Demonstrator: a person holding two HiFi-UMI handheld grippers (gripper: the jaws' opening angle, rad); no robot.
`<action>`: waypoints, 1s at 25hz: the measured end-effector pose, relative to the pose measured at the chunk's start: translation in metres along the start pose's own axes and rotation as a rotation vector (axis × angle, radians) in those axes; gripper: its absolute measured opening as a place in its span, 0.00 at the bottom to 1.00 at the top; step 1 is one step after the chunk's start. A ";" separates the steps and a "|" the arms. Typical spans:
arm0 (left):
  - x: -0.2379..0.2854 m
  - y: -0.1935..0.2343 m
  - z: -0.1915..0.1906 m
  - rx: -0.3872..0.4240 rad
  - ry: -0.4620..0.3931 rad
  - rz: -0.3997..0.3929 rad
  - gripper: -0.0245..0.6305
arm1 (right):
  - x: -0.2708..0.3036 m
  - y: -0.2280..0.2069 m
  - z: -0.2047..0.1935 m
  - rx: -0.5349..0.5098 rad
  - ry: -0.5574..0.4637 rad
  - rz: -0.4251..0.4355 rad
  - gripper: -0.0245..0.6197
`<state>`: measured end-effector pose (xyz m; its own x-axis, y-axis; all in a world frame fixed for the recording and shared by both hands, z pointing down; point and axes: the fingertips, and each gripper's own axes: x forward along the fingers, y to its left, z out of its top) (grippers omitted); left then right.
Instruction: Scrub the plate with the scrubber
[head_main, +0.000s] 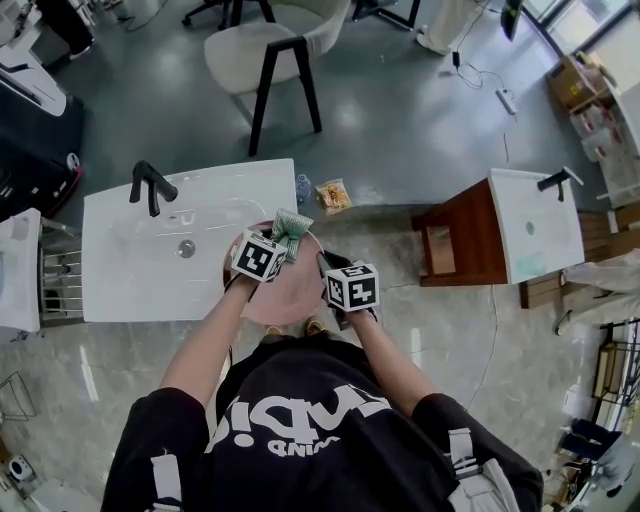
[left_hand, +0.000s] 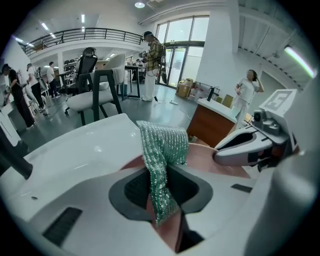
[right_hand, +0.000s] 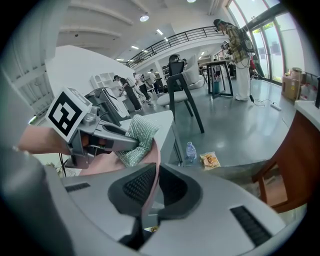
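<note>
Overhanging the right edge of the white sink (head_main: 150, 270), the round pink plate (head_main: 290, 298) sat clamped in the right gripper (right_hand: 150, 186); the left gripper (left_hand: 161, 186) pinched a green mesh scrubber (left_hand: 162, 145) over it; a plastic bottle (head_main: 303, 187) stood beyond

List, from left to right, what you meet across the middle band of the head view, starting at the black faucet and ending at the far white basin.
The black faucet → sink drain → left gripper → right gripper → wooden cabinet → second white basin.

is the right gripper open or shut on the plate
Shut on it: in the right gripper view the right gripper has both jaws pressed against the rim of the pink plate, seen edge-on.
</note>
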<state>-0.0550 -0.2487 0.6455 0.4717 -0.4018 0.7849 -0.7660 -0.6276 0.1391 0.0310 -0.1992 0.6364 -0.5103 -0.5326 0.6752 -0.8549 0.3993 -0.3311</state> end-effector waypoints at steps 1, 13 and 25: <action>0.000 0.004 -0.001 0.006 0.003 0.019 0.19 | 0.000 0.000 0.000 -0.001 0.000 0.000 0.09; -0.015 0.037 -0.010 0.213 0.119 0.151 0.19 | 0.000 -0.001 -0.001 -0.016 -0.003 -0.014 0.09; -0.036 0.049 -0.031 0.336 0.245 0.199 0.19 | -0.001 -0.002 -0.001 0.023 -0.034 -0.038 0.08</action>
<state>-0.1231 -0.2445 0.6428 0.1820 -0.3926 0.9015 -0.6284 -0.7516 -0.2004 0.0333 -0.1990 0.6372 -0.4797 -0.5721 0.6652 -0.8756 0.3611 -0.3209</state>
